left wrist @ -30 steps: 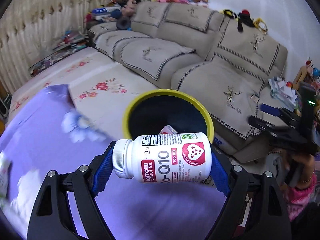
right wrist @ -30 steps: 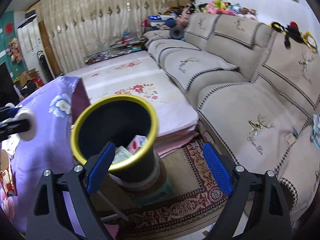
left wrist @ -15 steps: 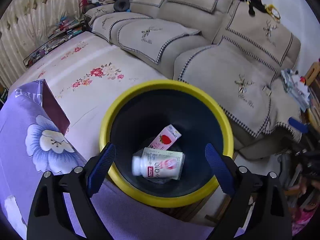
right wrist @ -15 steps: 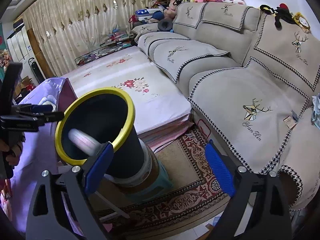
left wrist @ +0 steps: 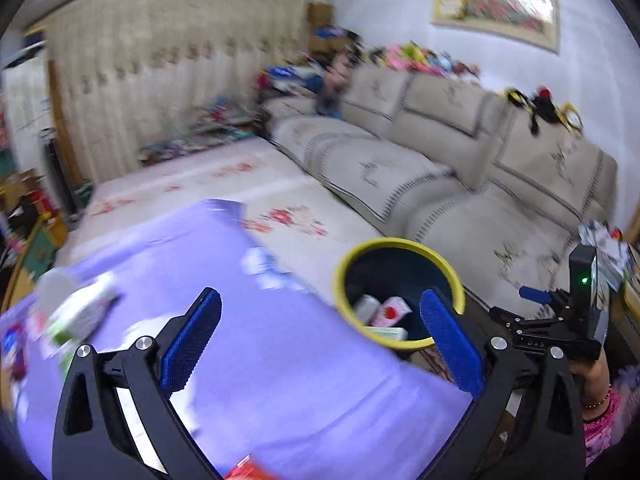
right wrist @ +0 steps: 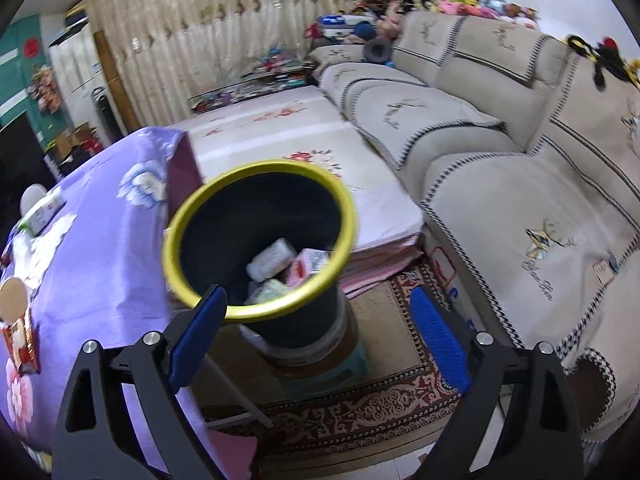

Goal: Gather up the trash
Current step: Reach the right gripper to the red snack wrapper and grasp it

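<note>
Right wrist view: yellow-rimmed bin (right wrist: 320,312) beside the purple-clothed table (right wrist: 100,248) already holds a white supplement bottle (right wrist: 272,258), a strawberry carton (right wrist: 306,266) and other packaging. Right gripper (right wrist: 316,338) and left gripper (left wrist: 320,338) both stand spread wide, carrying nothing. Outstanding: a green-and-white carton (right wrist: 42,212) and a red wrapper (right wrist: 20,342) on the cloth; I judge collection partly complete.

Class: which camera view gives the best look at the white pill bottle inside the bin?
The right wrist view: the white pill bottle lies unobstructed in the yellow-rimmed black bin. The left wrist view shows it smaller, blurred and partly hidden.
</note>
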Tool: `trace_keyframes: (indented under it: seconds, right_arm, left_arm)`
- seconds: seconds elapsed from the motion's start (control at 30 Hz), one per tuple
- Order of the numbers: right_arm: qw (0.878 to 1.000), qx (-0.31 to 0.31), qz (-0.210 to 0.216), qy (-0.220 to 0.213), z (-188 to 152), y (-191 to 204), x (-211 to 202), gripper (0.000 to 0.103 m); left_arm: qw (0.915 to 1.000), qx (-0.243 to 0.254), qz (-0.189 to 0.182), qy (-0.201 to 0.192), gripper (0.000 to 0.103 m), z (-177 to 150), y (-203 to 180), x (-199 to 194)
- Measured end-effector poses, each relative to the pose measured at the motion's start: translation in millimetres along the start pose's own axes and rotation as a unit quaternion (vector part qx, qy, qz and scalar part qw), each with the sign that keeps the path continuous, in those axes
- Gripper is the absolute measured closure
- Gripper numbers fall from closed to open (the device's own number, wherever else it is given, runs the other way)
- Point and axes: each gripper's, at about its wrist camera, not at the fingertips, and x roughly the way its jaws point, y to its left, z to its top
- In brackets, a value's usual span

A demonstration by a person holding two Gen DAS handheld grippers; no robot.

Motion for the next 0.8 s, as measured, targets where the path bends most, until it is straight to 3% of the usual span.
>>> trace_keyframes:
  seconds: [0.2,0.47,0.63,0.8]
  right_arm:
    - [0.998,-0.052,0.041,0.001,-0.9,61.1,-2.1,0.015]
    - [0.984,-0.132,0.118,0.019,-17.6,159.9,-6.1,0.015]
    - [0.966,-0.185,0.177,0.034,-35.8,230.0,-14.5,0.015]
    - [0.948,-0.214,0.23,0.05,-51.3,283.8,-25.5,0.015]
  left_arm:
    - [0.9939,-0.039,0.098,-0.033,0.005,-42.8,62.9,-87.1]
    - [0.9729,-0.112,0.194,-0.058,0.005,-112.0,121.2,-170.6]
    - [0.9613,-0.152,0.221,-0.062,0.005,-142.1,144.1,-193.1]
    - [0.9559,-0.174,0.227,-0.065,0.005,-161.8,156.1,-203.9]
